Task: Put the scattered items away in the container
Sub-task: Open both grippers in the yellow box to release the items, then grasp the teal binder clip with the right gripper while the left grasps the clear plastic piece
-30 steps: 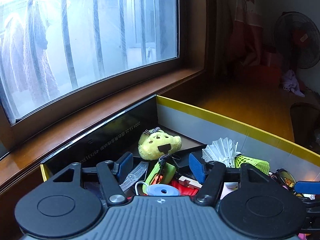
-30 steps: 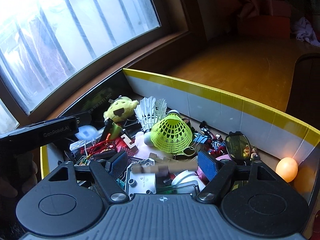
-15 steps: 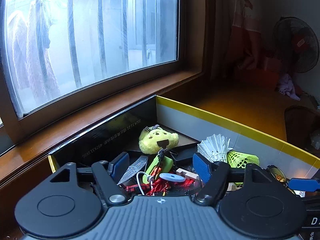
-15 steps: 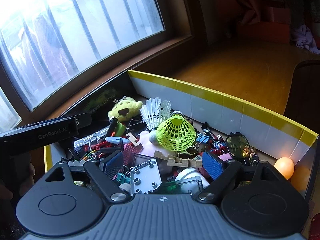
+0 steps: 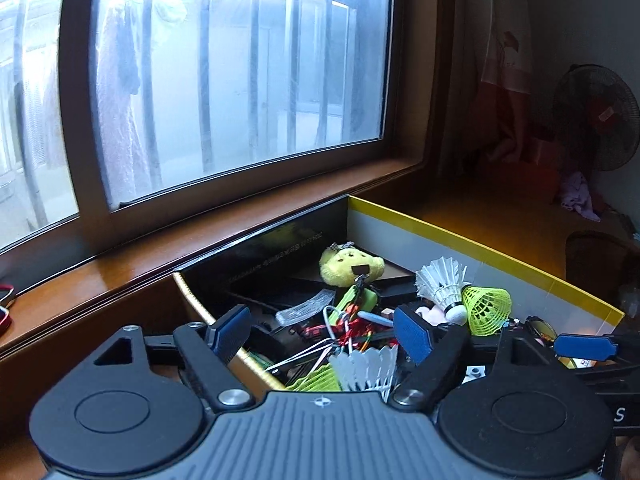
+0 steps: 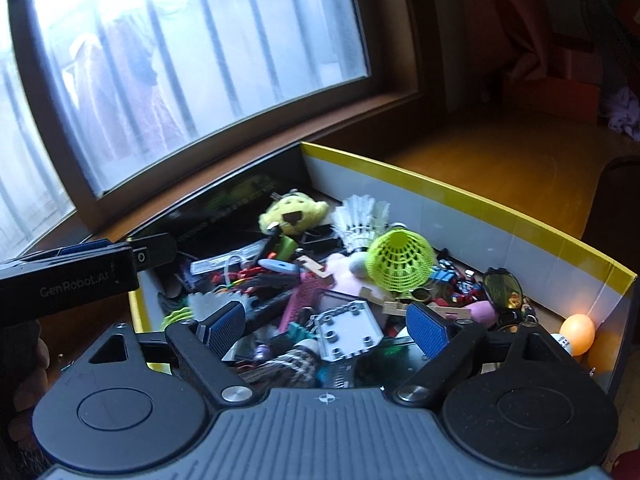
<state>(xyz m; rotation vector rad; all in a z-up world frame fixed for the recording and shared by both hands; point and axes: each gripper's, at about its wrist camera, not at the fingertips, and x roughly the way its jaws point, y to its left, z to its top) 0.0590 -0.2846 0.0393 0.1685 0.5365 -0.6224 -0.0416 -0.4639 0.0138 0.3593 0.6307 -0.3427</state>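
Box (image 6: pixel 460 216) under the window sill (image 5: pixel 120 276), heaped with small items: yellow plush (image 6: pixel 294 214) at its far corner, green shuttlecock (image 6: pixel 400 260) mid-pile, orange ball (image 6: pixel 576 330) at its right end. We hold both grippers over the box: left gripper (image 5: pixel 320 330) opening, right gripper (image 6: pixel 326 326) spread, nothing pinched in either. We judge the drop done.

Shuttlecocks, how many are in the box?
4 show: a white feather shuttlecock beside the neon green shuttlecock near the far wall, plus another white one and another green one at the near left corner. The pile may hide more.
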